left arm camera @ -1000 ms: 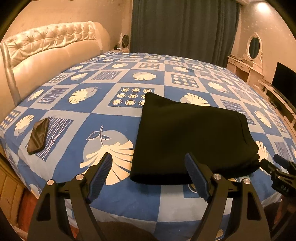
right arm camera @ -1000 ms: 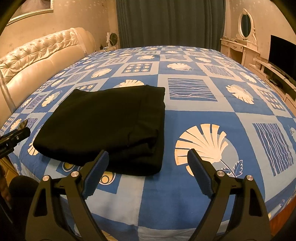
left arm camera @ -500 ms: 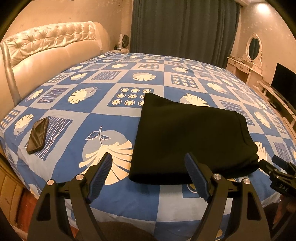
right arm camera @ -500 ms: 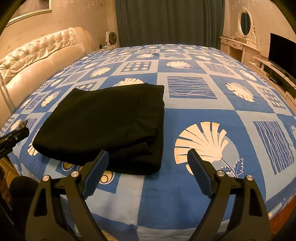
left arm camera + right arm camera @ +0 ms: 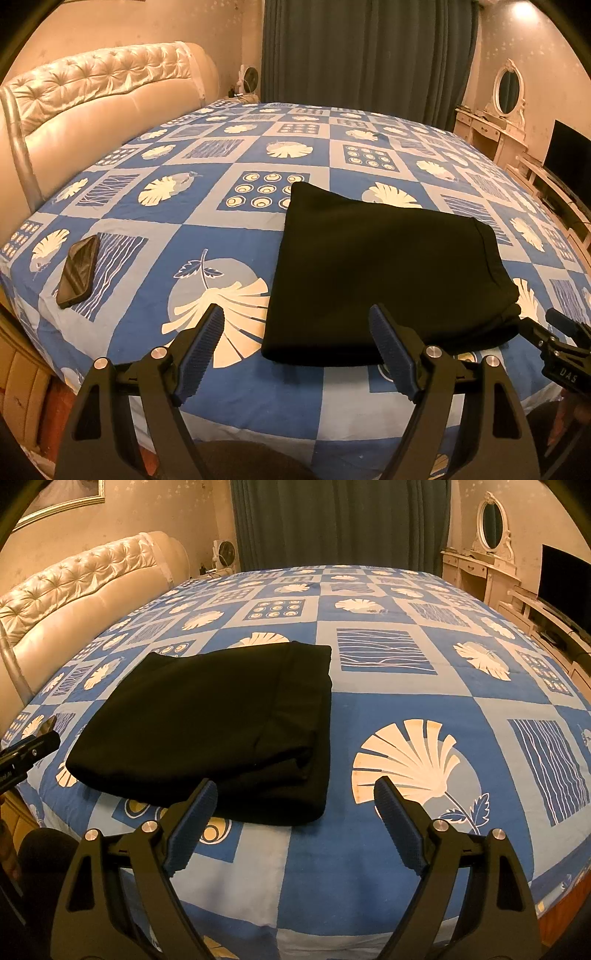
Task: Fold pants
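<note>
1. Lying near the front edge of the bed (image 5: 229,402), the black pants (image 5: 388,273) are seen folded into a compact rectangle.
2. Left gripper (image 5: 297,350) and right gripper (image 5: 295,821) are held wide, empty, short of the cloth.
3. Folding is judged essentially complete.

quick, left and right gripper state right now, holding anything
Left gripper: open, holding nothing, short of the folded black pants.
Right gripper: open, holding nothing, beside the pants on the bedspread.
</note>
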`<state>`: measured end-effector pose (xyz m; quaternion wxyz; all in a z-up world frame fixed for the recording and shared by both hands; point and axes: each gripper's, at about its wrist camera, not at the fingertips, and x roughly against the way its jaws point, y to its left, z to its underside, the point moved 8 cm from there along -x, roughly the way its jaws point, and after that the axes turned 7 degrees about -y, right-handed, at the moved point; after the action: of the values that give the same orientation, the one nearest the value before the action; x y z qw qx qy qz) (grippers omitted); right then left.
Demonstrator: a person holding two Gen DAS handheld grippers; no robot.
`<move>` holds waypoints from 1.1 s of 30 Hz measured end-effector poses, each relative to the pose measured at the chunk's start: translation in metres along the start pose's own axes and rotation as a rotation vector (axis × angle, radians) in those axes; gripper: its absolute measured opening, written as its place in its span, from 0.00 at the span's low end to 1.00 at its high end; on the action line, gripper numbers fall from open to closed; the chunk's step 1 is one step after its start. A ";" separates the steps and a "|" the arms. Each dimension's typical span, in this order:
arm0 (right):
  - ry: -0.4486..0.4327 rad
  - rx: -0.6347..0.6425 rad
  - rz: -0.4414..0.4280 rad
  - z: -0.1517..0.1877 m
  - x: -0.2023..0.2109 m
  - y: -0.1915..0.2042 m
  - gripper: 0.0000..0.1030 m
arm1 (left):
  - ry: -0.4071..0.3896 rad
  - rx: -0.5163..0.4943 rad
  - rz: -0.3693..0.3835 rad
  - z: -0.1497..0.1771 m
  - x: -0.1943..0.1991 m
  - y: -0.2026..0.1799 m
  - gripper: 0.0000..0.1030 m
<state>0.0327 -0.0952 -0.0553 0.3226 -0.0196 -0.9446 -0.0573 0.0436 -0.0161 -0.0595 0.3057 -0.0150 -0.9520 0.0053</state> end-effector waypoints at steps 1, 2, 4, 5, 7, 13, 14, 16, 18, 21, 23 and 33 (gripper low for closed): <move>0.000 0.000 0.000 0.000 0.000 0.000 0.84 | -0.002 0.000 0.002 -0.001 0.000 0.000 0.77; 0.000 0.000 0.001 0.000 0.000 0.000 0.84 | -0.003 -0.002 0.003 -0.001 0.000 0.000 0.77; 0.001 0.000 0.000 0.000 0.000 0.000 0.84 | -0.009 -0.007 0.000 -0.002 0.001 -0.001 0.77; 0.002 0.001 -0.001 0.000 0.000 0.001 0.84 | -0.012 -0.009 -0.002 -0.003 0.001 -0.001 0.77; 0.005 0.002 -0.004 0.001 -0.001 0.001 0.84 | -0.014 -0.012 -0.005 -0.004 0.001 0.000 0.77; 0.008 0.002 -0.007 0.001 -0.002 0.001 0.84 | -0.013 0.000 -0.011 -0.006 0.001 0.002 0.77; 0.010 0.002 -0.008 0.002 -0.002 0.002 0.84 | -0.015 -0.003 -0.015 -0.007 0.001 0.002 0.77; 0.012 0.004 -0.010 0.002 -0.002 0.002 0.84 | -0.020 -0.012 -0.024 -0.007 0.002 0.002 0.77; 0.012 0.004 -0.012 0.002 -0.003 0.001 0.84 | -0.023 -0.016 -0.026 -0.008 0.003 0.002 0.77; 0.012 0.003 -0.010 0.002 -0.003 0.002 0.84 | -0.026 -0.015 -0.027 -0.008 0.003 0.002 0.77; 0.013 0.002 -0.010 0.002 -0.003 0.001 0.84 | -0.025 -0.018 -0.029 -0.008 0.003 0.002 0.77; 0.028 0.009 -0.019 0.007 -0.004 0.005 0.84 | -0.031 -0.031 -0.052 -0.009 0.003 0.002 0.77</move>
<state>0.0320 -0.0892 -0.0631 0.3353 -0.0084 -0.9404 -0.0564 0.0465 -0.0137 -0.0510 0.2905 0.0050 -0.9567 -0.0174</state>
